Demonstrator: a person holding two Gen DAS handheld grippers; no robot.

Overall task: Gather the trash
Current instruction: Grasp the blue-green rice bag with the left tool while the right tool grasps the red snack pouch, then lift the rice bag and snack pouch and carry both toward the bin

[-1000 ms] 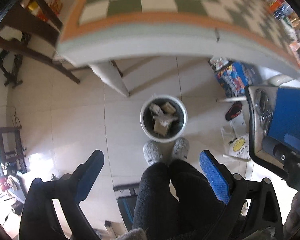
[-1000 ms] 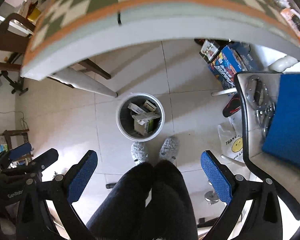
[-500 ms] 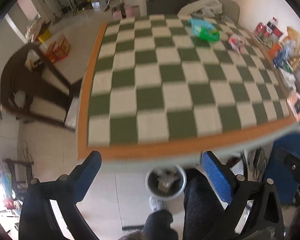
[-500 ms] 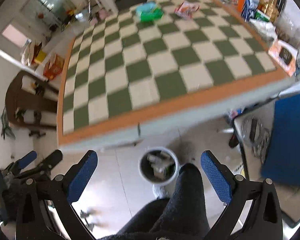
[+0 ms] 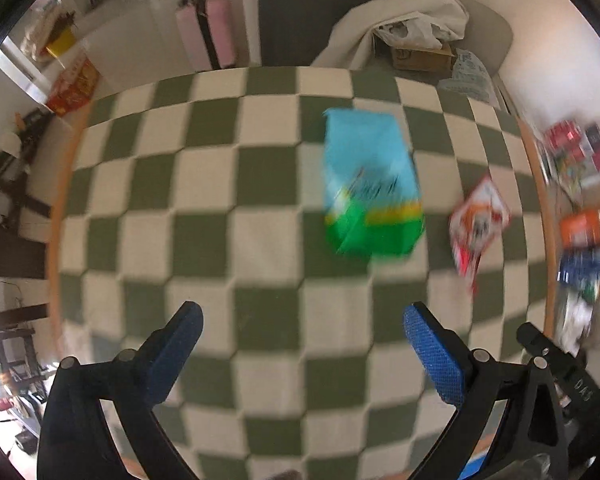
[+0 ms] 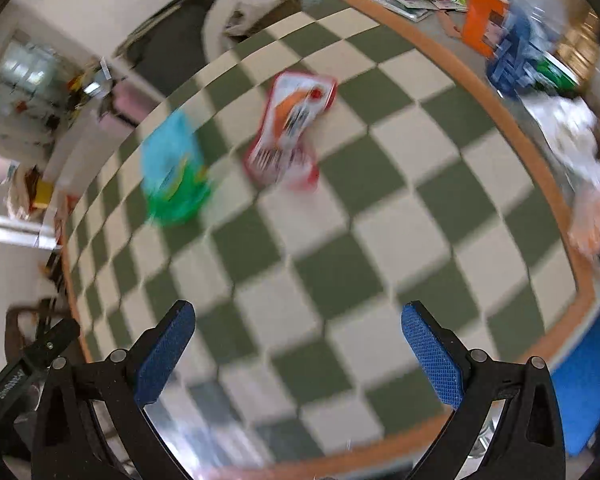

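Note:
A blue and green packet (image 5: 370, 188) lies on the green and white checkered table (image 5: 220, 184), ahead and a little right of my left gripper (image 5: 302, 320), which is open and empty above the table. A red, white and orange wrapper (image 5: 478, 224) lies to its right. In the right wrist view the wrapper (image 6: 290, 136) is straight ahead and the packet (image 6: 174, 172) is to its left. My right gripper (image 6: 298, 316) is open and empty above the near part of the table (image 6: 380, 240). Both views are blurred by motion.
Boxes, cans and packets crowd the table's right edge (image 5: 580, 200), also seen in the right wrist view (image 6: 520, 52). A chair with white cloth (image 5: 412, 28) stands behind the table. A blue seat (image 6: 588, 380) is at the near right.
Both grippers have swung up from the floor bin to above the table. The bin and the person's legs have left the views; the packet and wrapper are now close ahead.

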